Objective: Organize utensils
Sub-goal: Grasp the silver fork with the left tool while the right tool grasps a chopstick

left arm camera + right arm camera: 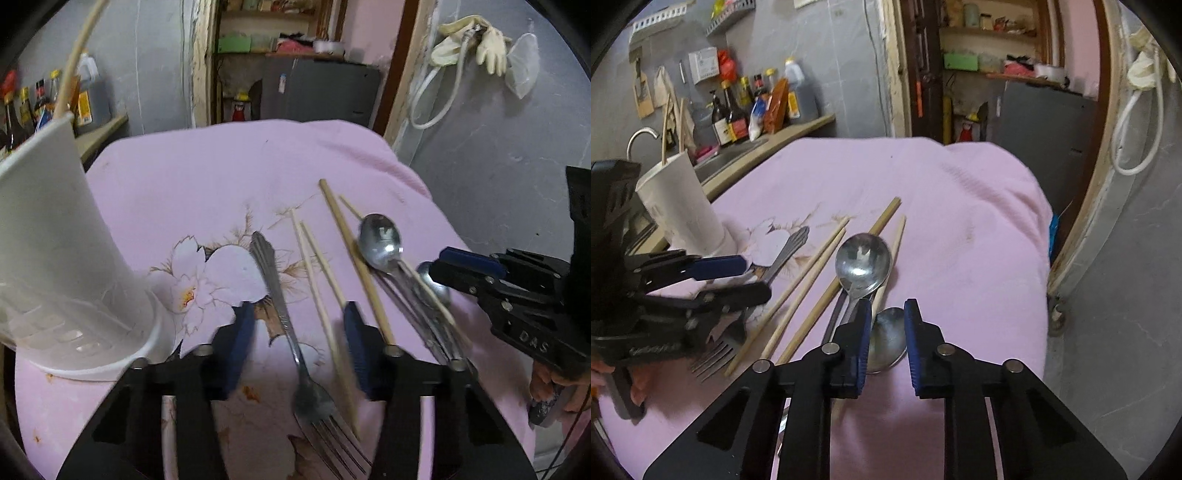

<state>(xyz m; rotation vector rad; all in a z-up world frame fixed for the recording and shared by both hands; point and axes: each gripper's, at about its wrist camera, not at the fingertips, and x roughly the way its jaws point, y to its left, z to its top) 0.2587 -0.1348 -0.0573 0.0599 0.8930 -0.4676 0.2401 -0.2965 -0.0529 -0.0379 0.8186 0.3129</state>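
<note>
On the pink flowered cloth (221, 177) lie a fork (284, 317), several wooden chopsticks (314, 280), a large spoon (380, 240) and a small spoon (436, 284). My left gripper (297, 325) hangs low over the fork handle and two chopsticks, which lie between its fingers; the pads stand apart from them, open. My right gripper (888, 321) hovers over the small spoon (886, 336), whose bowl shows through the narrow gap between the pads; they do not press on it. A white utensil holder (62, 258) stands at the left with a chopstick (79, 48) in it.
Behind the cloth's left edge runs a counter with sauce bottles (735, 118) and a sink tap (642, 136). A doorway with shelves (269, 40) opens beyond the table. Rubber gloves and a hose (469, 40) hang on the right wall. A person's fingers (550, 384) hold the right gripper.
</note>
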